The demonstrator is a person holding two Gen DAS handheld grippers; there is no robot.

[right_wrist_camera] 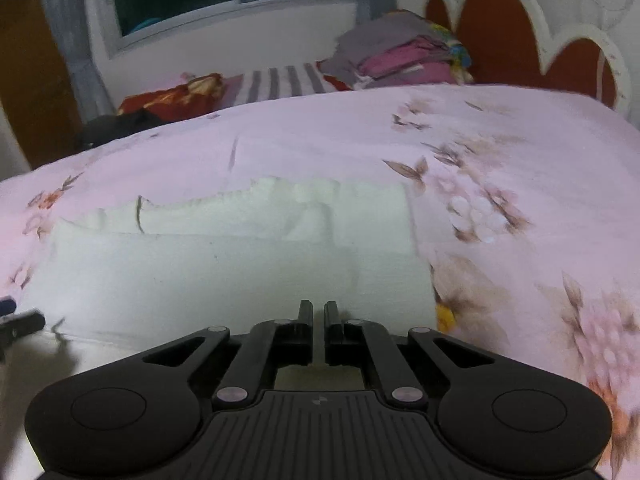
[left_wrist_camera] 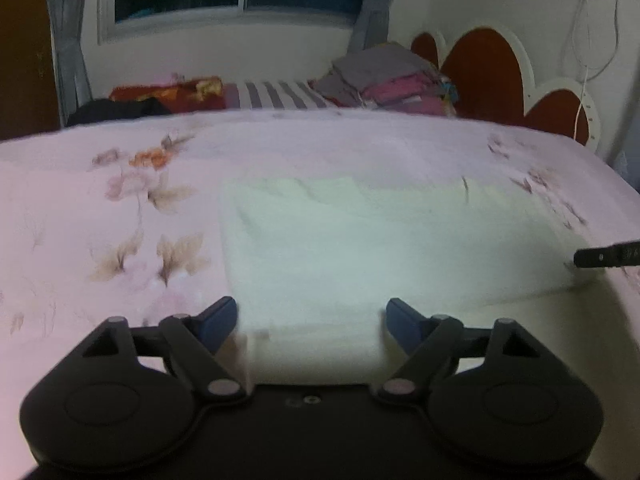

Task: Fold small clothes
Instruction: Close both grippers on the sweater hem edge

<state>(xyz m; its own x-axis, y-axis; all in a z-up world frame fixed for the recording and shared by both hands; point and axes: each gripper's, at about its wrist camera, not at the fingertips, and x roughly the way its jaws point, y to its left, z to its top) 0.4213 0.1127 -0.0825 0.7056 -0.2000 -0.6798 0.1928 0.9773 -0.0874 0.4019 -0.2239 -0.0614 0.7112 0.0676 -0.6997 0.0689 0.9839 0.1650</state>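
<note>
A white cloth [left_wrist_camera: 340,248] lies flat on the pink flowered bedspread [left_wrist_camera: 100,208], folded into a wide rectangle. My left gripper [left_wrist_camera: 312,320] is open, its blue-tipped fingers spread over the cloth's near left edge. In the right wrist view the same cloth [right_wrist_camera: 224,264] spreads ahead. My right gripper [right_wrist_camera: 319,320] is shut on the cloth's near right edge, with white fabric showing between its fingers. The right gripper's tip also shows at the right edge of the left wrist view [left_wrist_camera: 600,257], and the left gripper's finger at the left edge of the right wrist view [right_wrist_camera: 22,326].
A stack of folded clothes [left_wrist_camera: 392,80] sits at the far side of the bed by the red and white headboard [left_wrist_camera: 496,68]. A striped cloth [left_wrist_camera: 276,94], a red patterned cloth [left_wrist_camera: 168,92] and a dark garment [left_wrist_camera: 116,112] lie along the far edge under the window.
</note>
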